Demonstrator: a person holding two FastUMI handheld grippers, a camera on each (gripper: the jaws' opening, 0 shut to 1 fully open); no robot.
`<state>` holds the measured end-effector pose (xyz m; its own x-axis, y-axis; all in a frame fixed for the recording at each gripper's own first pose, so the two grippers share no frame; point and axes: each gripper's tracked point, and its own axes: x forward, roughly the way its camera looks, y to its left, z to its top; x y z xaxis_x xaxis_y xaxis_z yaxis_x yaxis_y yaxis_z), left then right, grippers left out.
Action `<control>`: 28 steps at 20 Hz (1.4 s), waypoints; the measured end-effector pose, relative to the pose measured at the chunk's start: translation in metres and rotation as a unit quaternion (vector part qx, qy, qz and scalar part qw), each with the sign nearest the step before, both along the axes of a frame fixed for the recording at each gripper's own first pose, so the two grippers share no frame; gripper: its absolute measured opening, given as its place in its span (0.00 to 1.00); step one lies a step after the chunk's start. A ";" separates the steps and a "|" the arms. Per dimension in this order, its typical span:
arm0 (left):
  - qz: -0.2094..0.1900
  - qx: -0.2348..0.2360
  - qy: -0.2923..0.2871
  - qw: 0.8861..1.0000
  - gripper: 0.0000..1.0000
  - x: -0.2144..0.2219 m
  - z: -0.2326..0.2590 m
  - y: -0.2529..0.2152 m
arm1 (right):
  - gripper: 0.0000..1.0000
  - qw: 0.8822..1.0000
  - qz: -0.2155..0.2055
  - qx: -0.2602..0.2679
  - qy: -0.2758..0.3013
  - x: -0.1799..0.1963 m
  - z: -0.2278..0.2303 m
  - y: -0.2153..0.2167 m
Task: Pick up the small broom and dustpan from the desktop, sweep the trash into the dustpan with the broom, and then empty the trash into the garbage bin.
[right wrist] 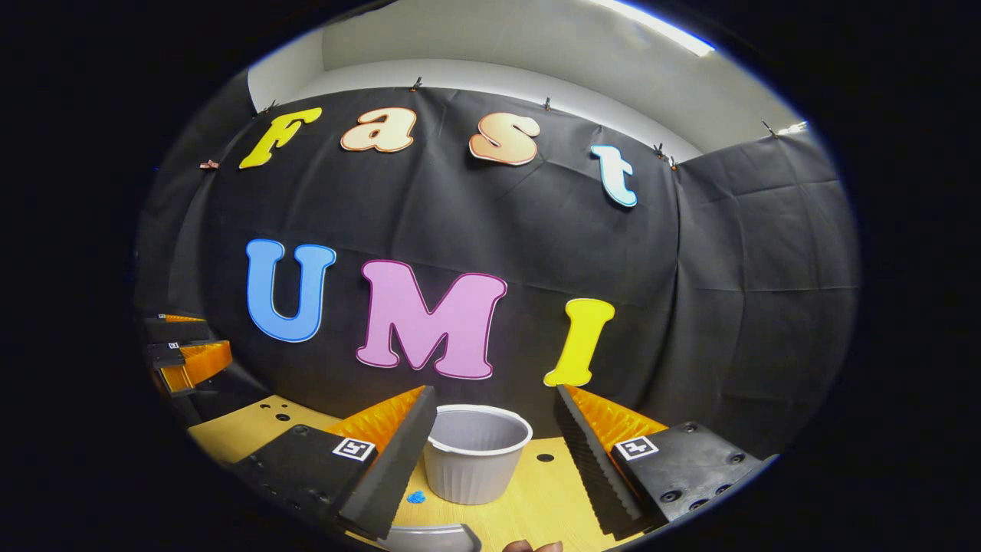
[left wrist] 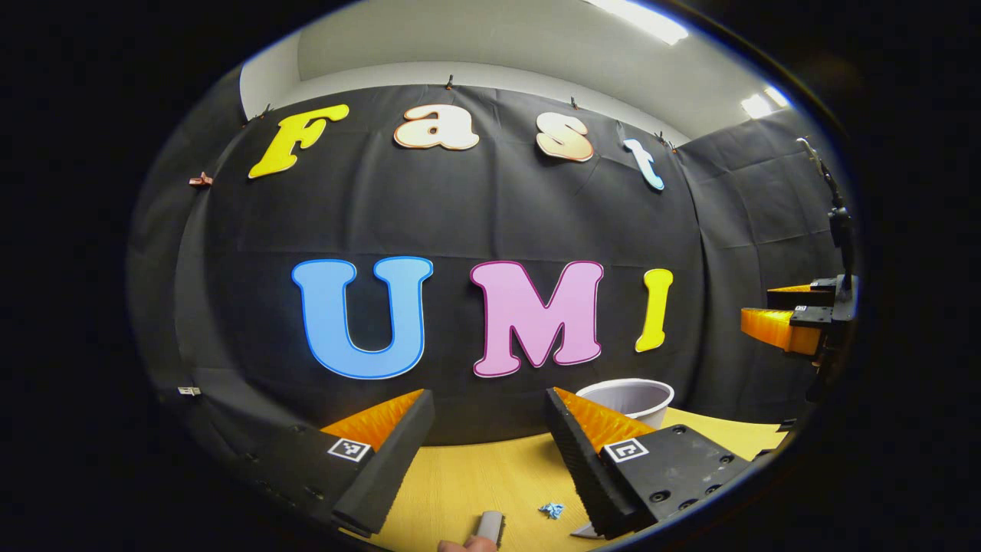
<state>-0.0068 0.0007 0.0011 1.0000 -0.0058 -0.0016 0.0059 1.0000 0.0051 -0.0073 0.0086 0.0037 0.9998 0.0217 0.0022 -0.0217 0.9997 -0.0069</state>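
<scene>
A wooden desk (left wrist: 475, 475) runs up to the black cloth wall of the booth.

In the left gripper view, the left gripper (left wrist: 490, 445) hangs above the desk with its fingers wide apart and nothing between them, probably raised so that the whole desk can be taken in before a grasp. Low between the fingers lies a grey handle (left wrist: 490, 526), whether the broom's or the dustpan's cannot be told, with a fingertip at its near end. A scrap of blue trash (left wrist: 551, 510) lies just inside the right finger. Beyond that finger stands the white bin (left wrist: 628, 399), near the wall. Far off past the right finger the other gripper shows, held up in the air.

In the right gripper view, the right gripper (right wrist: 494, 448) also has its fingers spread and holds nothing. The bin (right wrist: 477, 460) stands straight ahead between them, open side up, ready to take the sweepings. A blue scrap (right wrist: 416, 497) lies by the left finger's tip. A grey curved edge (right wrist: 429, 537), likely the dustpan, sits low between the fingers, near for pickup.
</scene>
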 end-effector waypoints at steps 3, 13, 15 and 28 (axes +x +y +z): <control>-0.002 0.003 0.006 1.000 0.95 -0.004 -0.003 0.003 | 0.98 0.998 0.046 0.003 0.050 -0.006 -0.024 0.019; 0.024 -0.001 0.037 0.999 0.95 -0.024 -0.036 0.018 | 0.98 0.873 0.177 -0.021 0.454 -0.116 -0.247 0.034; 0.027 -0.001 0.044 0.999 0.95 -0.027 -0.043 0.021 | 0.98 0.841 0.187 -0.018 0.508 -0.133 -0.287 0.041; 0.065 0.005 0.075 0.995 0.95 -0.038 -0.069 0.049 | 0.95 0.715 0.189 -0.096 0.666 -0.154 -0.455 0.066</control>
